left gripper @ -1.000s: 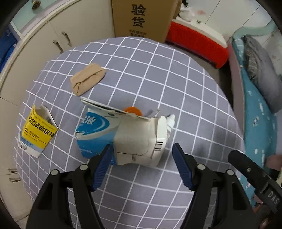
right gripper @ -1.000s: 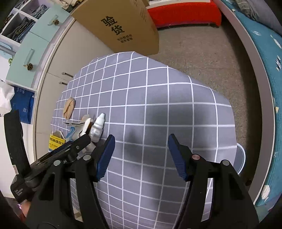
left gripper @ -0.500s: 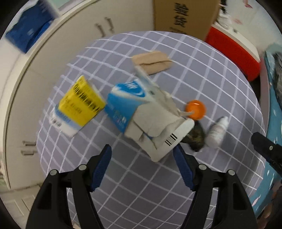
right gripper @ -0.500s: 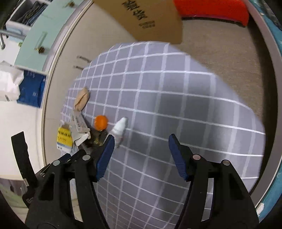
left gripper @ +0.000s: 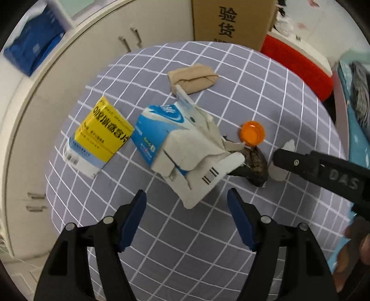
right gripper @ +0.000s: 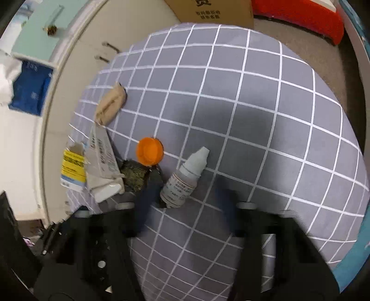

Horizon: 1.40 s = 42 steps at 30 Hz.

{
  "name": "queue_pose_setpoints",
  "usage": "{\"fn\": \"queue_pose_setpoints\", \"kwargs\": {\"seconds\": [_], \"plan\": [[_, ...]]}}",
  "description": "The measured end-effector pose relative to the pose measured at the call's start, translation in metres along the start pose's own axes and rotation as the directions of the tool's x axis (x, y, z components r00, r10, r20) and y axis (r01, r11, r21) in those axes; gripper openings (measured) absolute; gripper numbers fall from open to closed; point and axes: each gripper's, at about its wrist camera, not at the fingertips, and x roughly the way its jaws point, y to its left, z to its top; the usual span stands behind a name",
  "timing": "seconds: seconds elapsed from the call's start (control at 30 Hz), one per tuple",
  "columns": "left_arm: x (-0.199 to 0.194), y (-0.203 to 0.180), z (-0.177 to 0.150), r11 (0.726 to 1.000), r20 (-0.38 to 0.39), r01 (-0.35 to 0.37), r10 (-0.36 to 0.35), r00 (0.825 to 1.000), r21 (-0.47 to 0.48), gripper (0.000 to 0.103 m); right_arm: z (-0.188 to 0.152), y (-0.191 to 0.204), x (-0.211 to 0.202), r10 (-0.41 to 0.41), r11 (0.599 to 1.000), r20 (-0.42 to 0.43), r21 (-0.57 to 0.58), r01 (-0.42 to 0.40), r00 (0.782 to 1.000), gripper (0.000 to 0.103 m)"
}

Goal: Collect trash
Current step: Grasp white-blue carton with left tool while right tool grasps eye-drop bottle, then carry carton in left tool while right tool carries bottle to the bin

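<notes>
Trash lies on a table with a grey checked cloth (left gripper: 208, 243). It includes a torn blue-and-white carton (left gripper: 175, 139), a yellow box (left gripper: 101, 136), a beige wrapped packet (left gripper: 194, 78), an orange cap (left gripper: 252, 133) and a dark crumpled scrap (left gripper: 254, 166). My left gripper (left gripper: 186, 203) hangs open just short of the carton's near end, holding nothing. A small white dropper bottle (right gripper: 185, 178) lies between the blurred fingers of my right gripper (right gripper: 188, 183). Its jaws are closing, the left finger at the bottle's side and the right finger still apart. The left wrist view shows one right finger (left gripper: 300, 162) covering most of that bottle.
A cardboard box (left gripper: 231, 20) and a red container (left gripper: 298, 62) stand on the floor beyond the table. Cream cabinets (left gripper: 69, 76) curve along the left. A blue bed (left gripper: 356, 129) runs along the right. A person's hand (left gripper: 356, 243) shows at the lower right.
My right gripper has swung left and down onto the dropper bottle, and its jaws have narrowed. My left gripper has drifted, so the carton now lies ahead of its open fingers rather than between them.
</notes>
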Motion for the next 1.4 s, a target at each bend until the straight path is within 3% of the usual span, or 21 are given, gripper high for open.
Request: {"fn": "queue_pose_setpoints", "kwargs": {"seconds": [0.13, 0.2, 0.23, 0.27, 0.33, 0.43, 0.53, 0.8, 1.07, 1.23, 1.4], "plan": [[0.013, -0.010, 0.004, 0.995, 0.006, -0.091, 0.091, 0.996, 0.039, 0.071, -0.002, 0.001, 0.002, -0.004, 1.000, 0.001, -0.026, 0.004, 1.000, 0.028], [0.021, -0.010, 0.007, 0.991, 0.000, -0.130, 0.130, 0.992, 0.038, 0.066, -0.003, -0.001, 0.003, 0.001, 0.999, -0.002, -0.033, -0.001, 1.000, 0.028], [0.025, -0.009, 0.009, 0.992, -0.010, -0.125, 0.125, 0.992, 0.030, 0.049, -0.003, -0.002, 0.003, 0.005, 0.999, -0.003, -0.033, -0.006, 1.000, 0.028], [0.028, -0.007, 0.011, 0.994, -0.026, -0.105, 0.105, 0.994, 0.018, 0.039, -0.004, -0.003, 0.002, 0.009, 1.000, -0.003, -0.029, -0.009, 1.000, 0.027], [0.030, -0.002, 0.013, 0.996, -0.034, -0.084, 0.084, 0.996, -0.001, 0.032, -0.007, -0.011, -0.002, 0.021, 1.000, -0.002, -0.020, -0.021, 1.000, 0.027], [0.020, 0.005, 0.012, 0.997, -0.007, -0.081, 0.081, 0.997, -0.007, 0.010, -0.010, -0.017, -0.006, 0.033, 0.999, 0.005, 0.002, -0.033, 0.999, 0.027], [0.009, 0.018, 0.009, 0.999, -0.003, -0.017, 0.017, 1.000, -0.046, 0.002, -0.014, -0.021, -0.015, 0.043, 0.999, 0.017, 0.011, -0.043, 0.999, 0.027], [-0.027, 0.041, -0.012, 0.996, 0.070, 0.048, -0.043, 0.997, -0.074, 0.001, -0.032, -0.014, -0.037, 0.074, 0.996, 0.077, 0.038, -0.077, 0.994, 0.027], [-0.059, 0.011, -0.033, 0.985, 0.126, 0.140, -0.153, 0.980, 0.101, 0.001, -0.073, -0.015, -0.070, 0.082, 0.988, 0.180, 0.113, -0.104, 0.980, 0.027], [-0.066, -0.046, -0.056, 0.941, 0.090, 0.214, -0.245, 0.965, 0.263, 0.001, -0.122, -0.051, -0.103, 0.053, 0.970, 0.253, 0.219, -0.111, 0.966, 0.027], [-0.075, -0.114, -0.099, 0.863, 0.002, 0.288, -0.318, 0.948, 0.414, 0.001, -0.188, -0.118, -0.131, 0.000, 0.928, 0.287, 0.357, -0.107, 0.958, 0.027]]}}
